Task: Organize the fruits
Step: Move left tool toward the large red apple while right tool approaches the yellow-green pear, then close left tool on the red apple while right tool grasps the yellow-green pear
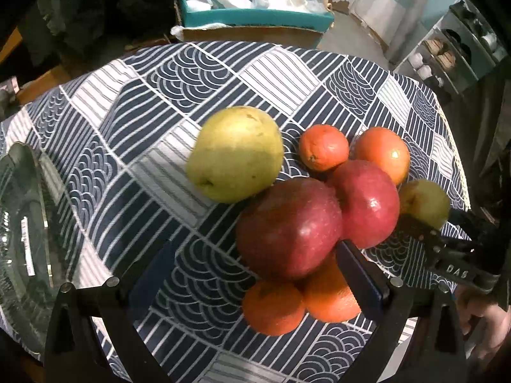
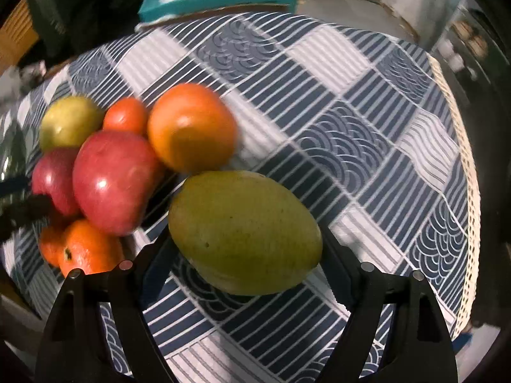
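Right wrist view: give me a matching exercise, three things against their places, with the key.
Things:
1. green fruit
2. big red apple
3. teal tray

Places:
A. beyond the far edge of the tablecloth
B. between the fingers of the right gripper
C. left of the view, against the big orange fruit

Pairs: 1-B, 2-C, 3-A.

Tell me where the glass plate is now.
The glass plate lies at the far left edge of the left wrist view, on the patterned tablecloth, apart from the green pear.
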Motion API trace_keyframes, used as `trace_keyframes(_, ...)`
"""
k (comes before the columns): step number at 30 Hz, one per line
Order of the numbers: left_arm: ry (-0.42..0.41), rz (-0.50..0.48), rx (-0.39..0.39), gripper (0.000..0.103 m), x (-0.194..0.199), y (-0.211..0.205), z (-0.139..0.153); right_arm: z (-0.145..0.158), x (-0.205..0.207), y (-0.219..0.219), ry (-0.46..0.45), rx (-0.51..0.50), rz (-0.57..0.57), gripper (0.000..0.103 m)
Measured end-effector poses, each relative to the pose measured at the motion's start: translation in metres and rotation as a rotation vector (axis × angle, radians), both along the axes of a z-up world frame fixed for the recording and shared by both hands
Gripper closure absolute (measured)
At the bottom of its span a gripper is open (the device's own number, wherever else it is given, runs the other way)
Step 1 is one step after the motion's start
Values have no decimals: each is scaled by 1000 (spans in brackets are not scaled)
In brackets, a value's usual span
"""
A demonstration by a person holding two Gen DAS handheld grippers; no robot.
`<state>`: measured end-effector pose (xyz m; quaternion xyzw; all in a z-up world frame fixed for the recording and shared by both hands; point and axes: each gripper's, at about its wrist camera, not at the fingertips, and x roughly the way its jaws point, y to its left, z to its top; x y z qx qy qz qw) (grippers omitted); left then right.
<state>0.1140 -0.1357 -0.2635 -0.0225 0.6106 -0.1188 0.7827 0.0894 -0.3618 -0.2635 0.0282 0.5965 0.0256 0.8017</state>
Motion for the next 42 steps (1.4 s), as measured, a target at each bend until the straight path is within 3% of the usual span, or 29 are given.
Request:
trace_keyframes(7,21,-18,0,1,6,-12,-10,8,5,-14,-31,31,-58,20)
trace_keyframes(13,51,-1,-65,5,12,-9,-18,8,10,-19,-38,42,-65,20)
trace_keyframes(18,49,-5,-159,27,14,-8,-16,8,10,-19,-47,41,-69,20)
trace_keyframes(19,48,-9,-160,27,14,-9,-16,9,11,-18,-49,38,-71,20)
trace_keyframes(28,-30,-82,-46,27,3,-26,-9,15,12,-19,-65,29,-75,20)
trace_keyframes(42,-175,-55,-25,27,-7,-14,31,41,7,-4,-163,-1,-47,20)
